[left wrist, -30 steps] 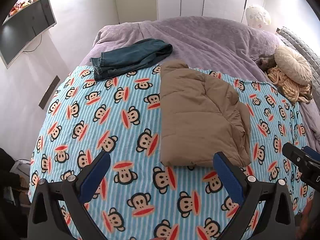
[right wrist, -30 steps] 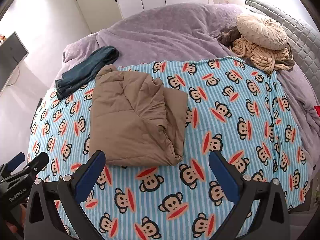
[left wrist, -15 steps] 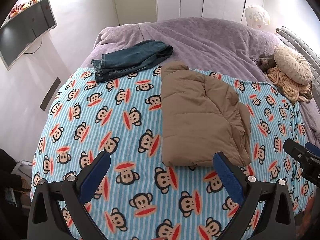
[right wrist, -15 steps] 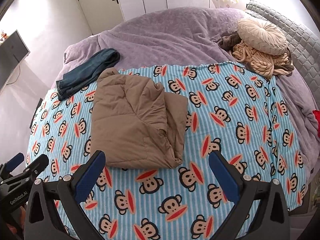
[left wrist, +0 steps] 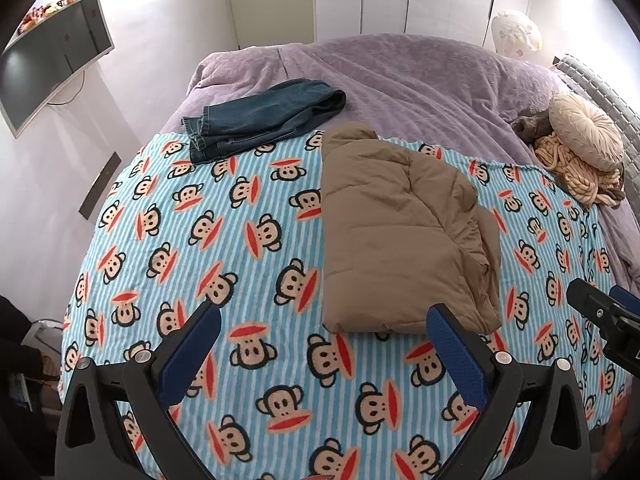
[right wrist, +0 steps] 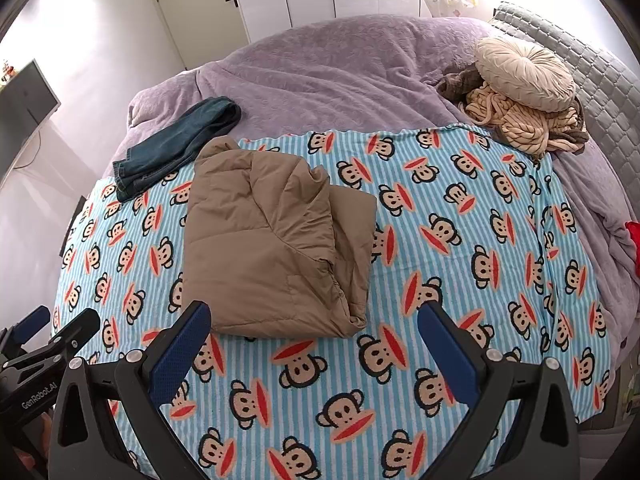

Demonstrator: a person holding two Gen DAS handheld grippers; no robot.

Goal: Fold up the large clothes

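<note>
Two tools: left tool (left wrist: 322,330) and right tool (right wrist: 314,328) both spread wide with nothing between their pads, hanging low in frame, clear of the cloth.
Jacket: brown padded jacket (left wrist: 400,236) lies folded into a compact block at centre frame on the monkey-print blanket (left wrist: 224,240), likely finished.
Jeans: folded jeans (left wrist: 260,120) sit upper left, straddling blanket edge and purple bedspread (left wrist: 420,80), seemingly set aside.

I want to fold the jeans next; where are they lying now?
The jeans lie at the far left of the bed in both views, half on the purple blanket, half on the monkey-print sheet, just beyond the folded brown jacket.
</note>
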